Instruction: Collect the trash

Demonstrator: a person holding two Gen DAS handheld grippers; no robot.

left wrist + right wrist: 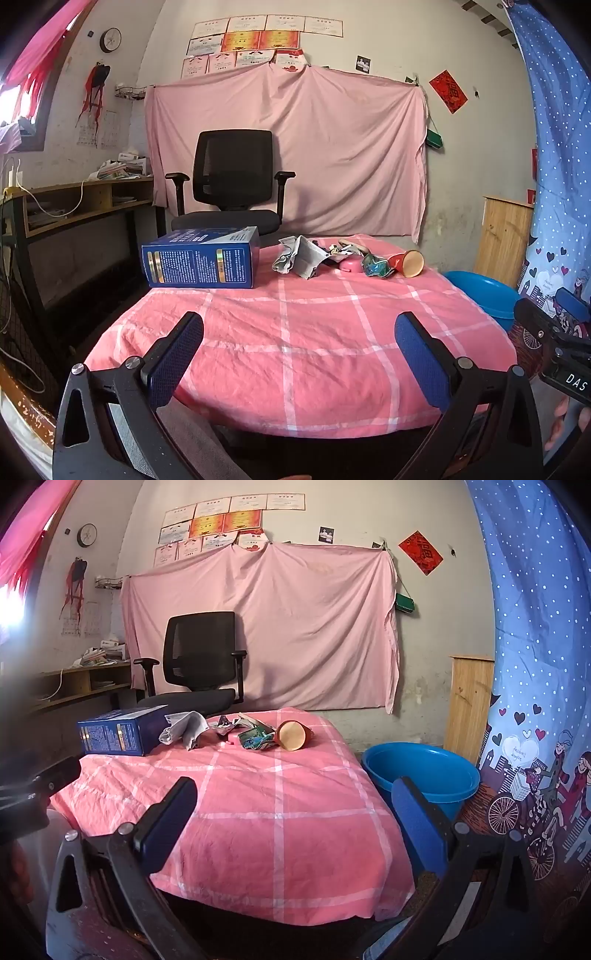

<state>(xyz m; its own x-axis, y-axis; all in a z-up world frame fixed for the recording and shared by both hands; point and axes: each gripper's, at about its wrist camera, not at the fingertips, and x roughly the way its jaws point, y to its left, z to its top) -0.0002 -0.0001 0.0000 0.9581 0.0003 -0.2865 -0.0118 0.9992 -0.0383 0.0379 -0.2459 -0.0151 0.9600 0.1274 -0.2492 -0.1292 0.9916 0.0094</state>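
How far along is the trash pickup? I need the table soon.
Nothing looks done: the blue tub shows no trash. Nothing in hand: the left hand-held gripper and right hand-held gripper are open, short of the pile. Left: box, paper, wrapper, cup.

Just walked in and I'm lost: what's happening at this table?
A person holds two grippers, left gripper and right gripper, both with jaws open and empty, over the near edge of the pink cloth. Trash at the far end is untouched: blue box, crumpled newspaper, paper cup. A blue basin waits beside the table.
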